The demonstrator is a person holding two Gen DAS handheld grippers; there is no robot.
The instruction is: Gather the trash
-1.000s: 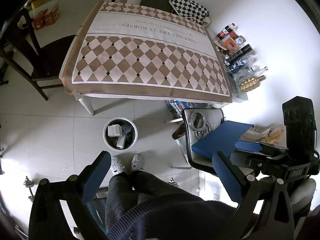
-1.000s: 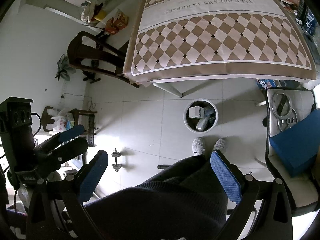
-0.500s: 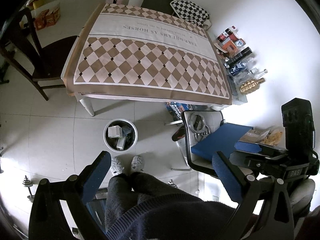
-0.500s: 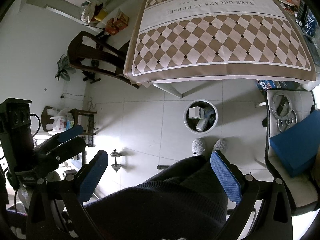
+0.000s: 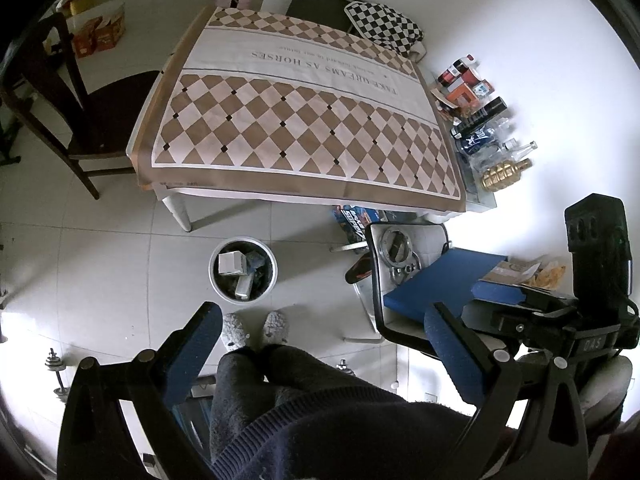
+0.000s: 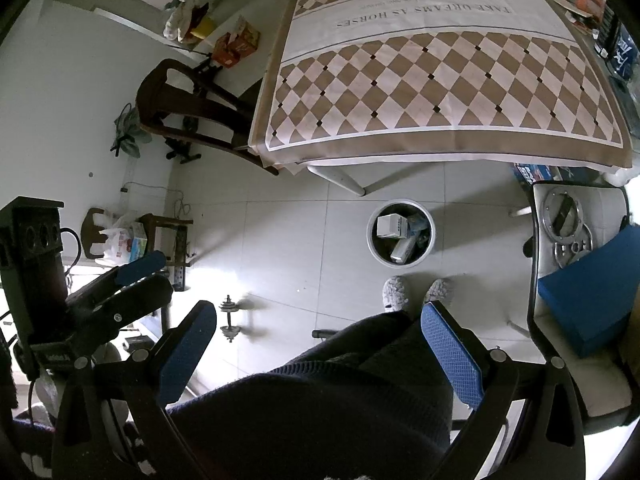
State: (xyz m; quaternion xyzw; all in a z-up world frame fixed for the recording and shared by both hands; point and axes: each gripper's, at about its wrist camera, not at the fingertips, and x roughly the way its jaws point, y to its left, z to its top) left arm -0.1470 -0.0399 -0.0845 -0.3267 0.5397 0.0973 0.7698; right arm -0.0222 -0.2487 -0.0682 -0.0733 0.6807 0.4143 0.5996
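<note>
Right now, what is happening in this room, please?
A person stands on the tiled floor, holding a two-finger gripper in each hand; both the left gripper and the right gripper are open and hold nothing. Just in front of the person's grey slippers stands a round white waste bin that already contains a few boxes and wrappers. The table with the brown and cream checked tablecloth shows nothing on its cloth, so no trash is being handled at this moment.
</note>
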